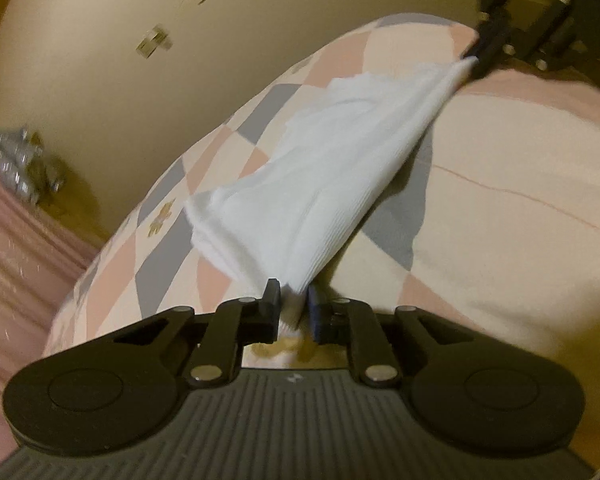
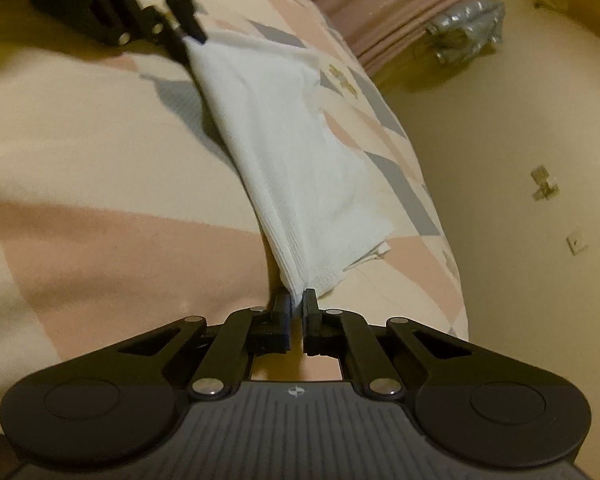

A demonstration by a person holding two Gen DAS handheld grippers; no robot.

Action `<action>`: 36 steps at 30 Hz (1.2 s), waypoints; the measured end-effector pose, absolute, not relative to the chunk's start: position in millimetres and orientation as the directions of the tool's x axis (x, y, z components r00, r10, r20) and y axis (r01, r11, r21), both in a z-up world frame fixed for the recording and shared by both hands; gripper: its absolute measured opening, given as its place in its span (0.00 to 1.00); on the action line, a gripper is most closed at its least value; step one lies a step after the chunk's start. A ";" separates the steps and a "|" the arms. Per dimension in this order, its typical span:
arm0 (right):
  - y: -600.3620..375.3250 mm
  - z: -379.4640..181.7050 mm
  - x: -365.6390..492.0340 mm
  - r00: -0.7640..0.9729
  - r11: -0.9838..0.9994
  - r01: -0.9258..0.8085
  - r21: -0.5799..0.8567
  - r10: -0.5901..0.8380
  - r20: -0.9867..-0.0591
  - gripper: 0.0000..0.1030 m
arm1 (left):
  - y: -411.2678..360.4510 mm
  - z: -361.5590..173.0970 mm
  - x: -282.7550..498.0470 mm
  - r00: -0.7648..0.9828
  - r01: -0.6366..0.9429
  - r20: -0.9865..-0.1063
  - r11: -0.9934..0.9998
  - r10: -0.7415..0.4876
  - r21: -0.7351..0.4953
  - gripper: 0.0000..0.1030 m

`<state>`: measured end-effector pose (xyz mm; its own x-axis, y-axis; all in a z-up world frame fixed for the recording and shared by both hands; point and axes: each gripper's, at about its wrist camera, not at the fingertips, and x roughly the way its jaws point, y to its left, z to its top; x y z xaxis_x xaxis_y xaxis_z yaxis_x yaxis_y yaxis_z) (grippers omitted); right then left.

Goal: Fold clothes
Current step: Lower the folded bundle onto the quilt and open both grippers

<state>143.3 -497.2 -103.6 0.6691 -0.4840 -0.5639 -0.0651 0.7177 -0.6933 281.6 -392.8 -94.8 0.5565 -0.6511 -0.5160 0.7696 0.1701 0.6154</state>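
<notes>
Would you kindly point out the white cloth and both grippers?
white cloth (image 1: pixel 332 168): left wrist view, middle of the fabric.
left gripper (image 1: pixel 294 308): left wrist view, between fingertips.
right gripper (image 2: pixel 299 312): right wrist view, between fingertips.

The white ribbed knit garment (image 1: pixel 320 172) is folded into several layers and stretched taut between two opposite ends, forming a long, narrow band. One end is clamped at the lower centre of the left wrist view; the opposite end narrows to a point at the upper right. In the right wrist view, the same garment (image 2: pixel 296 168) runs from lower centre to upper left. Its loose layered edges hang toward the patterned bedding edge.
</notes>
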 end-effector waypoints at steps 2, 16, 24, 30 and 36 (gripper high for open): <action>-496.1 -98.4 141.5 0.660 0.732 -0.037 -0.680 -0.493 -0.567 0.03 | -389.3 -88.1 281.8 0.550 0.802 -0.528 0.234 -0.647 0.550 0.15; -518.0 -53.1 114.5 0.791 0.918 0.376 0.123 -0.249 -0.558 0.20 | -384.3 -64.6 284.0 0.536 0.802 -0.628 0.573 -0.565 0.168 0.68; -521.2 -62.7 120.1 0.762 0.871 0.445 0.207 -0.247 -0.599 0.45 | -385.7 -76.3 284.5 0.553 0.770 -0.635 0.623 -0.539 0.142 0.97; -523.7 -67.9 120.9 0.732 0.857 0.479 0.189 -0.271 -0.625 0.68 | -383.8 -79.2 286.5 0.554 0.765 -0.638 0.630 -0.535 0.135 0.99; -517.8 -66.7 121.5 0.717 0.852 0.498 0.161 -0.300 -0.629 0.91 | -382.5 -77.7 286.0 0.550 0.762 -0.645 0.635 -0.530 0.128 0.99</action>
<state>121.5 -517.8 -66.7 0.7171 -0.3004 -0.6288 0.4980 0.8521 0.1609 286.0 -382.5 -77.7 0.5499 -0.5305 -0.6451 0.7622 0.6346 0.1280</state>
